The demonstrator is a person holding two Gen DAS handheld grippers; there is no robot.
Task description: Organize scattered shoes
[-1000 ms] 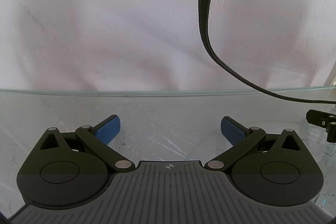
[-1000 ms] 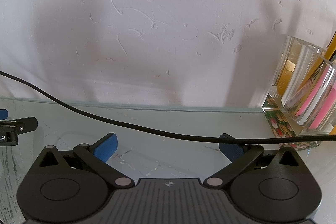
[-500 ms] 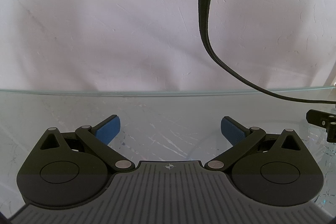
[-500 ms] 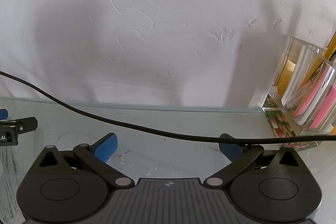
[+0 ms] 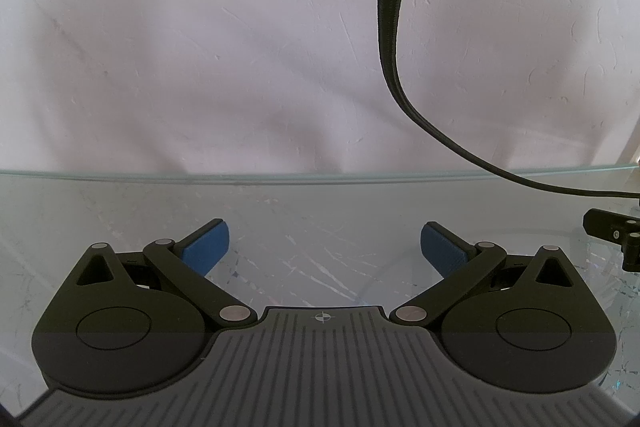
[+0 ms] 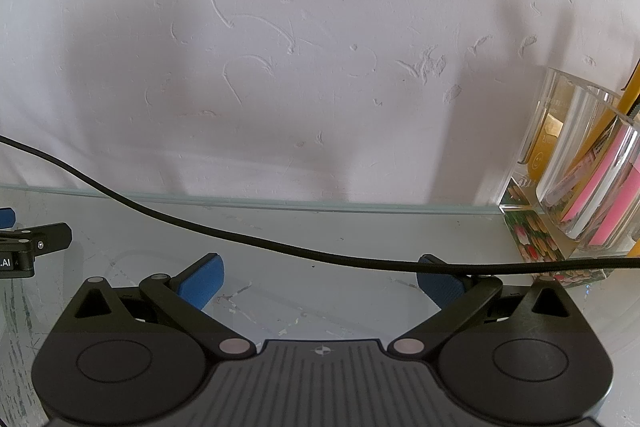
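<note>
The left wrist view shows the left claw (image 5: 324,241) with its two blue padded fingers (image 5: 206,245) spread wide apart, and nothing is between them. It sits low over a scratched glass counter (image 5: 320,203) and it points at a white rough plaster wall (image 5: 200,47) just behind the edge of the glass. A thick black braided cable (image 5: 390,27) hangs down from the top of this view and runs away to the right. At the right border a small black part of the other tool (image 5: 612,231) is visible, so the two tools are side by side.

In the right wrist view the right claw (image 6: 320,281) is in the same condition: fingers far apart, holding nothing, low over the same glass. A thin black cable (image 6: 280,247) lies across the view and passes in front of the right finger. Further to the right, near the wall, stands a clear plastic holder with pink and yellow items inside (image 6: 588,179), and beside its foot is a small block with a flower print (image 6: 532,239).

No shoe is visible in either view, so I cannot say where the shoes are; they must be outside what the cameras see. In my judgement the task is not yet started, or at least nothing here shows any shoe put in order. What is left is everything: to turn the claws toward the shoes, to take them, and to place them in pairs.
</note>
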